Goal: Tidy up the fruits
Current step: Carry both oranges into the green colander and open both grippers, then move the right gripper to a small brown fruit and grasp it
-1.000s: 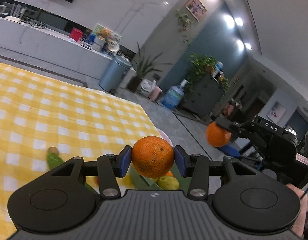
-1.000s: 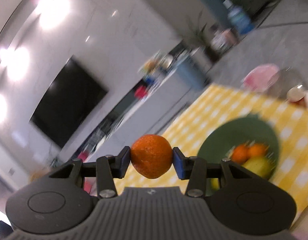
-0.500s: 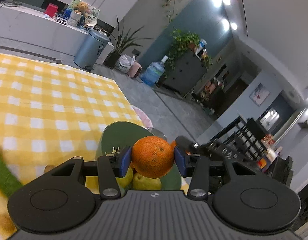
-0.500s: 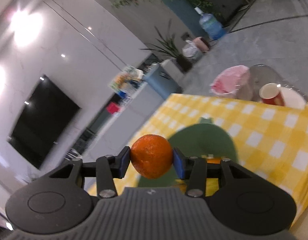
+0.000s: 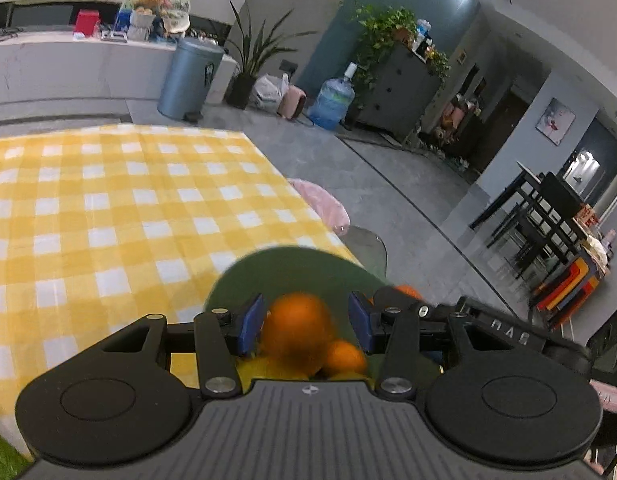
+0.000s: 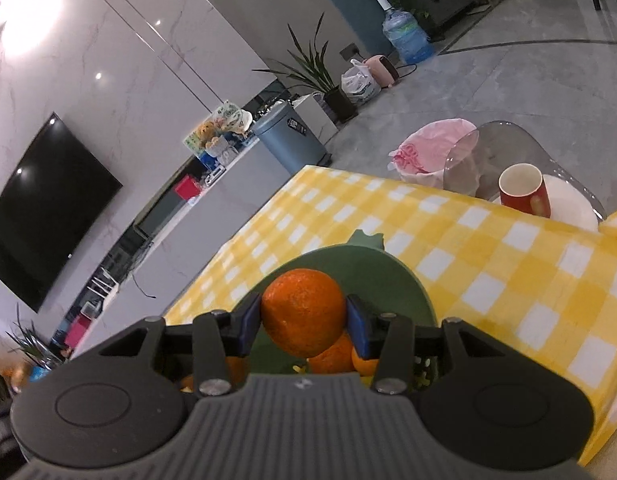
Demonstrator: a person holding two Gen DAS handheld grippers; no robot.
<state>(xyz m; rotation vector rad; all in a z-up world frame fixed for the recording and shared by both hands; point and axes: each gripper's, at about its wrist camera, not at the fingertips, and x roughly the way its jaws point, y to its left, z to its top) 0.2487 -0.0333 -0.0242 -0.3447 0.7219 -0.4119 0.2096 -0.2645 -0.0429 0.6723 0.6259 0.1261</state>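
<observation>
A green plate [image 5: 288, 268] lies near the right edge of the yellow checked tablecloth [image 5: 108, 208], with an orange [image 5: 344, 358] and yellowish fruit in it. My left gripper [image 5: 305, 322] hovers right over the plate with its jaws opening. A blurred orange [image 5: 298, 332] sits between the blue pads with a gap on each side. In the right wrist view, my right gripper [image 6: 304, 320] is shut on another orange [image 6: 302, 312] just above the same plate [image 6: 368, 272]. More oranges [image 6: 334, 358] lie below it.
A red cup [image 6: 526, 190] stands on a white dish [image 6: 568, 200] on a clear chair beyond the table edge. A bin with a pink bag [image 6: 428, 148] stands on the floor beside it. Something green [image 5: 0, 452] lies at the left wrist view's bottom left.
Both grippers have come down over the green plate. The left pads have spread away from their orange, which now looks blurred and lower. The right gripper still grips its orange.
</observation>
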